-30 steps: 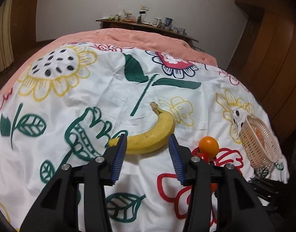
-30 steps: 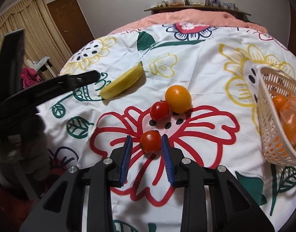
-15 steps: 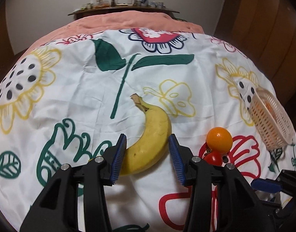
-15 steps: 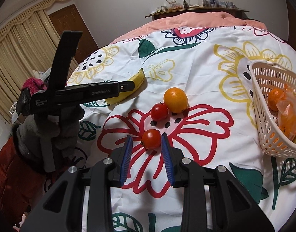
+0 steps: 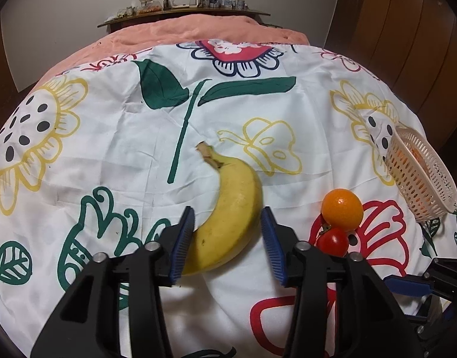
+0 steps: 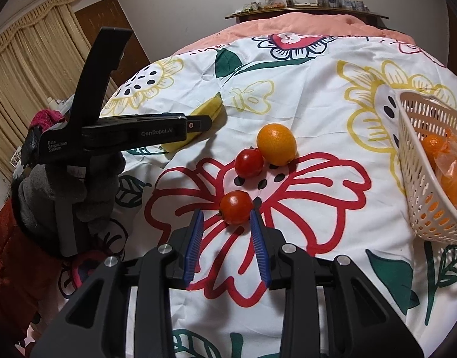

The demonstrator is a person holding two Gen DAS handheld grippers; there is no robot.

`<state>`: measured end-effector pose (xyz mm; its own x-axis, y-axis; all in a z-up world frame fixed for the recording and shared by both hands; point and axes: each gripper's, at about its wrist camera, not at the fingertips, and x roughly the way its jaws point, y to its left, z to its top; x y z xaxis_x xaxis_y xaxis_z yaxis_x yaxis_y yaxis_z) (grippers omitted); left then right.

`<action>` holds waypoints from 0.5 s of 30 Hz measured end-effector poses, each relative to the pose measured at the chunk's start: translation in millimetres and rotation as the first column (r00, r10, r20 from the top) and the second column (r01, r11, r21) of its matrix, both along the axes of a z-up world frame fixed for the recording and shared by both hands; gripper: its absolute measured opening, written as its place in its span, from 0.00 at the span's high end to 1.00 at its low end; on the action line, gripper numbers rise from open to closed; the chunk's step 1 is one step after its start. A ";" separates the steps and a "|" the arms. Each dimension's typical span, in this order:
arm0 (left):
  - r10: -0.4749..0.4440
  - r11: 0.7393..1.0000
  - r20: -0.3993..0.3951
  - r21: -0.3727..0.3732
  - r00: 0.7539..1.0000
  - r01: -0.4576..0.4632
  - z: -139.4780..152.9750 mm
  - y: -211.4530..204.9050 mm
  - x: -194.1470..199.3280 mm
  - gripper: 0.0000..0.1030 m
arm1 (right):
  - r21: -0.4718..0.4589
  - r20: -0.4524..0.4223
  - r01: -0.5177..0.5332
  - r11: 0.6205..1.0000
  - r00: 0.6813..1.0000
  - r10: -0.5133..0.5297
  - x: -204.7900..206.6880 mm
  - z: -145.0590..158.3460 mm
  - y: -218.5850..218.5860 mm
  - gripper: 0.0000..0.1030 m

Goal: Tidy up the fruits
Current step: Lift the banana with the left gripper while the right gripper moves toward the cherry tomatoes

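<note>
We see the banana (image 5: 231,211) lying on the flowered bedspread (image 5: 288,113), stem end pointing away toward the far side, its thick near end sitting between the blue pads of our left gripper (image 5: 227,238). That gripper stands wide, one pad just beside each flank of the banana, and we cannot tell whether the left pad touches the peel; the right pad shows a gap.

To the right of the banana an orange (image 5: 342,208) rests on the bedspread with a tomato (image 5: 332,241) touching its near side. A second tomato (image 6: 236,207) lies nearer still, on the red flower print, at the tips of our right gripper (image 6: 227,217). This gripper is parted more narrowly, with the tomato sitting between the ends of the pads; the right pad is right against it, while a sliver of cloth shows on the left.

Further right a pale plastic basket (image 6: 413,167) lies tipped on the bedspread, holding orange fruit (image 6: 434,144).

At the far end we see a pink blanket (image 5: 198,29) and, behind it, a shelf (image 5: 183,15) crowded with small things.
</note>
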<state>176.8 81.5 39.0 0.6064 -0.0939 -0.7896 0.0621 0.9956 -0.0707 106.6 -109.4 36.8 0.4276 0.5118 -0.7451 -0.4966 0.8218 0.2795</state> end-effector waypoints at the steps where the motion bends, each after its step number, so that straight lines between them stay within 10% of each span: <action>1: 0.002 1.000 0.005 0.003 1.000 -0.002 1.4 -0.3 -1.2 0.61 | -0.002 0.000 -0.002 1.000 1.000 0.002 -0.5 -0.3 0.5 0.68; 8: 0.045 0.999 0.075 -0.004 0.996 -0.045 20.0 6.2 -15.3 0.68 | 0.003 0.001 0.012 1.000 1.000 -0.012 0.3 0.2 -1.9 0.68; 15: 0.198 0.971 0.189 -0.172 0.962 -0.166 54.5 47.2 -46.8 0.69 | -0.008 0.004 0.008 1.000 1.000 -0.008 -1.1 0.4 2.5 0.68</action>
